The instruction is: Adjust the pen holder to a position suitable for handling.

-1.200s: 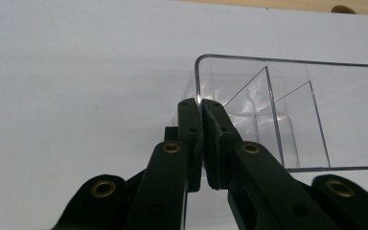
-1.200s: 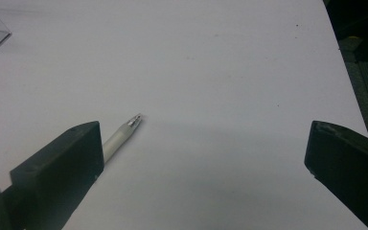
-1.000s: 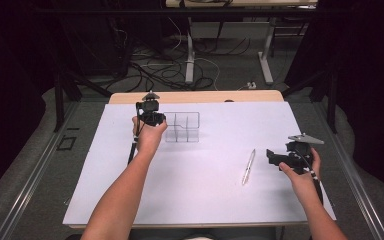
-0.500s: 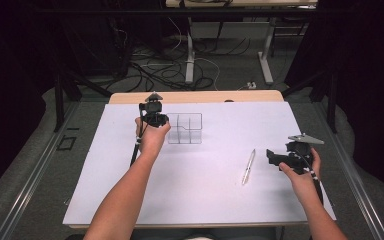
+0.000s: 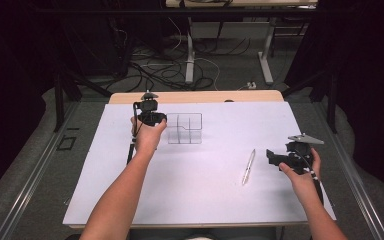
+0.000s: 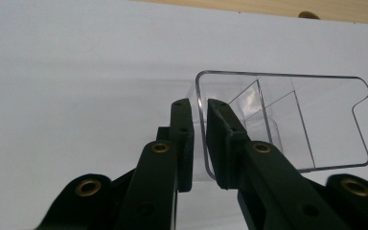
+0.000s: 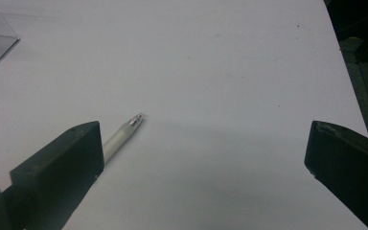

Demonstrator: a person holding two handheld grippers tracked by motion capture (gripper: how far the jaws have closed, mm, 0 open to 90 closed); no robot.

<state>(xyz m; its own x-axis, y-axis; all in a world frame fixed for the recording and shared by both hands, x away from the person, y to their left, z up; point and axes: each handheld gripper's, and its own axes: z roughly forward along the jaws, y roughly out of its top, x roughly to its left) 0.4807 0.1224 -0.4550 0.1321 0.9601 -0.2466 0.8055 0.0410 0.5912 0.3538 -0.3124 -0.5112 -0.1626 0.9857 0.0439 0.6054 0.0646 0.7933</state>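
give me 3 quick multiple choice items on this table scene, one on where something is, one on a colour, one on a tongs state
1. Where does the pen lie?
A. inside the clear organizer
B. on the white sheet, beside the right tongs
C. on the floor

2. What colour are the jaws of the tongs?
A. black
B. red
C. yellow

3. How do the left tongs stand?
A. wide open over the pen
B. lying unheld
C. closed on the clear organizer wall

Answers:
1 B, it rests on the sheet near the right tongs.
2 A, both gripper views show black jaws.
3 C, the jaws pinch the wall edge.

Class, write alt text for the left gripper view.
The left gripper pinches one wall of a clear plastic organiser between its two black jaws. The organiser, split by inner dividers, sits on a white table cover.
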